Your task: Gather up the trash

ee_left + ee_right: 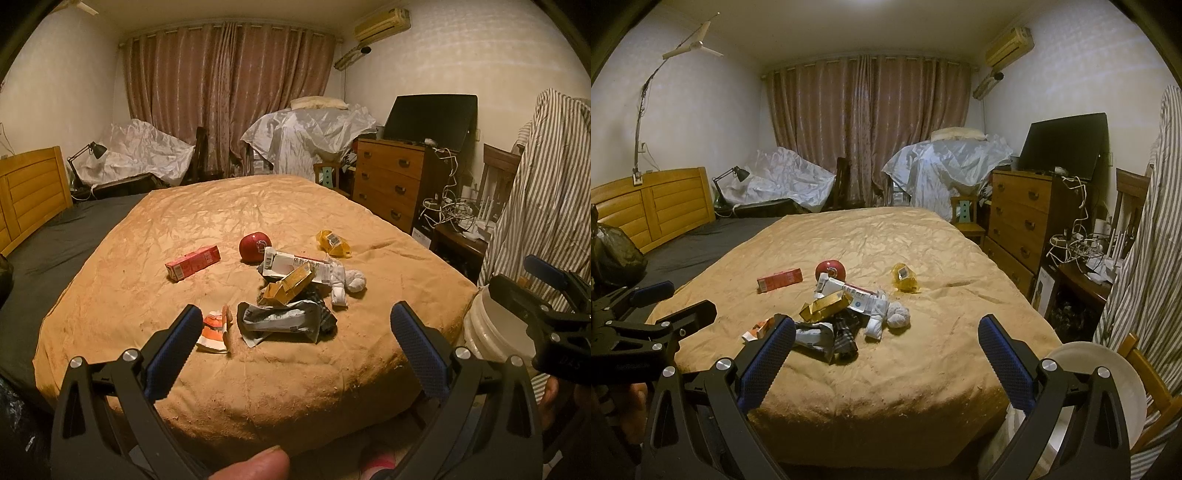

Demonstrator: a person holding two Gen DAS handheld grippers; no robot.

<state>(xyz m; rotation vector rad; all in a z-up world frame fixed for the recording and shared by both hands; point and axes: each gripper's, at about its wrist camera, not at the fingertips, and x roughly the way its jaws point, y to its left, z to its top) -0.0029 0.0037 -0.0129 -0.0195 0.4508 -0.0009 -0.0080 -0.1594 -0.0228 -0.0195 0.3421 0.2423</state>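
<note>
Right now the trash is lying in a loose heap on the tan bedspread (229, 206) in front of me: a crumpled grey wrapper (280, 321) nearest, a flattened gold carton (290, 288) leaning on a white medicine box (295, 266) behind it, and a balled white tissue (354, 282) just beside those. A red box (192, 262) is sitting apart to the left, a red ball (255, 246) is touching the white box's far end, and a yellow wrapper (333, 243) is lying apart to the right. An orange-and-white scrap (214, 330) is resting just beside my left finger.

I am holding my left gripper (295, 332) with its jaws spread wide and empty, and my right gripper (886, 339) likewise wide apart, gripping nothing.

My left view is showing the white bucket (495, 325) as a tall tub at the bed's right corner (my right view is catching only its round rim (1108, 373)). My right view alone is taking in the ceiling fan (696, 44) and a dark bag (617, 251) by the wooden headboard (661, 206).
</note>
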